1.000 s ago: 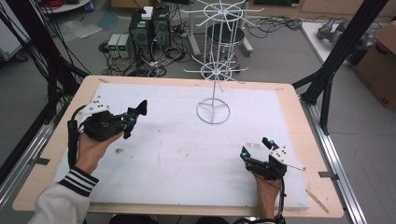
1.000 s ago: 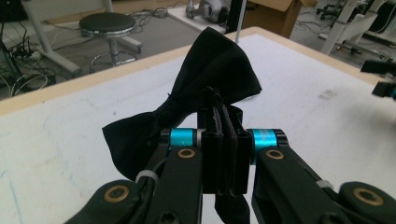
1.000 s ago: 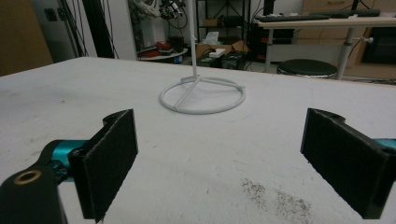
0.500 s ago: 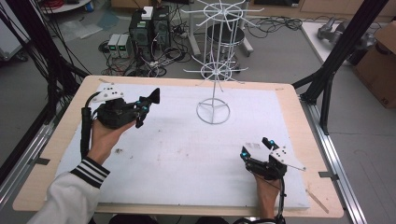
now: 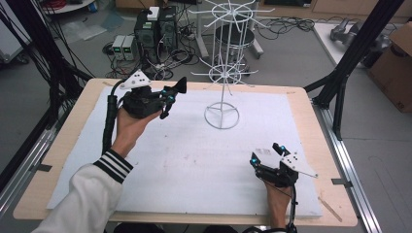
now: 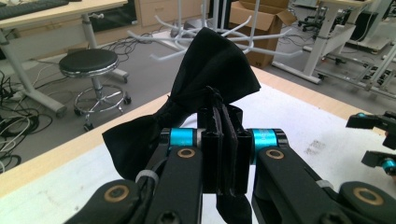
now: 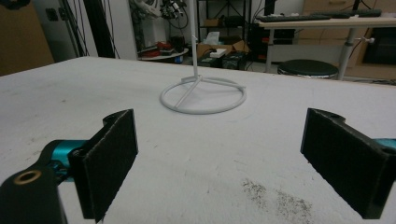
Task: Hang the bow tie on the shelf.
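Two grippers are in my hands at a table covered by a white mat point(image 5: 194, 165). Nearest to me, low at the right of the high view, my right gripper point(image 5: 268, 156) rests on the mat with its jaws spread wide and nothing between them; in the right gripper view only bare mat lies between the two black pads point(image 7: 109, 158). Farther out and to the left, my left gripper point(image 5: 176, 93) is raised above the mat, jaws pressed together on a black bow tie point(image 6: 212, 70). In the left gripper view the tie's centre band is pinched between the jaws, one wing fanning up and away beyond the tips, the other drooping down to the left (a loose tail also hangs below the jaws). Beyond it, near the far middle of the table, stands a white wire rack point(image 5: 222, 73) on a ring base, with thin arms radiating from its pole at two levels.

As I judge it, the step in hand is carrying the tie toward the rack to hang it. To do this well, I should keep the pinch firm on the band, approach an arm from above so that the wings fall either side, and watch that the cloth doesn't snag a neighbouring arm. The tie is apart from the rack, off to its left in the high view.
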`<state>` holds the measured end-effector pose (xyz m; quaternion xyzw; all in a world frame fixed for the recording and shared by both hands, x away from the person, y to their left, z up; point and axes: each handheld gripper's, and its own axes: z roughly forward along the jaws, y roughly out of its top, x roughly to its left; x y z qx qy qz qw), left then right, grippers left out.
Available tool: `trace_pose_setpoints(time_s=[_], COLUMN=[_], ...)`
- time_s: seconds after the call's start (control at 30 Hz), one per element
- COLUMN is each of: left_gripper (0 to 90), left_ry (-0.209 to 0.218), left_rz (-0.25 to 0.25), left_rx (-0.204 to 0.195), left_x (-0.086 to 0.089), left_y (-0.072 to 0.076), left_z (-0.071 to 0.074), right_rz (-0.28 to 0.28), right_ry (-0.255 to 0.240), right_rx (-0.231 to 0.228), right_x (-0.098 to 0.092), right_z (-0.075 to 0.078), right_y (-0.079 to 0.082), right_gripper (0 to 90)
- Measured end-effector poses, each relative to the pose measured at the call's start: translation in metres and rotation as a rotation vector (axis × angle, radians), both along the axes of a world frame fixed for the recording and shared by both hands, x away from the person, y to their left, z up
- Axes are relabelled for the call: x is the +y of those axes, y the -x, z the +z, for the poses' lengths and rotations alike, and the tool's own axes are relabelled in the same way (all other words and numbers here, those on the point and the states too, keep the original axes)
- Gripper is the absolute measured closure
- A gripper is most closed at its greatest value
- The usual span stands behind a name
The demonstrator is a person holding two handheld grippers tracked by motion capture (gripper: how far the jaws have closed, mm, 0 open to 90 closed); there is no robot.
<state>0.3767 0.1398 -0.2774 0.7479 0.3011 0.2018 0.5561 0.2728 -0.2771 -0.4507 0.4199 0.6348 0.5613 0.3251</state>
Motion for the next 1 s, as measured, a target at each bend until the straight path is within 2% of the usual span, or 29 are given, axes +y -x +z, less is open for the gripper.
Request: trace_pose_setpoints(time_s=[0.13,0.27,0.4,0.53,0.67,0.8,0.87,1.0], left_gripper=[86.3,86.3,86.3,86.3,86.3,86.3,86.3,86.3], left_ry=[-0.001,-0.003,0.000,-0.010,0.007,0.010,-0.006,0.004], left_rz=[-0.002,0.003,0.003,-0.003,-0.006,-0.011,-0.016,-0.022], left_rx=[0.001,0.001,0.008,-0.001,0.002,-0.005,-0.006,0.000], left_x=[-0.007,-0.016,-0.022,-0.030,-0.037,-0.043,-0.048,-0.053], left_y=[-0.005,-0.011,-0.016,-0.020,-0.024,-0.026,-0.028,-0.031], left_z=[0.001,0.004,0.005,0.010,0.014,0.017,0.019,0.022], right_rz=[0.001,-0.004,-0.003,-0.004,-0.003,-0.002,-0.003,-0.004], right_ry=[0.000,-0.029,-0.022,-0.024,-0.025,-0.019,-0.019,-0.025], right_rx=[0.000,0.009,0.009,0.012,0.010,0.006,0.004,0.010], right_x=[0.000,-0.003,-0.002,-0.002,-0.002,-0.002,-0.002,-0.002], right_z=[0.000,0.000,0.000,0.000,0.000,0.000,0.000,0.000], right_y=[0.000,0.000,0.000,0.000,0.000,0.000,0.000,0.000], right_gripper=[9.9,9.9,9.9,9.9,9.9,9.9,9.9,9.9])
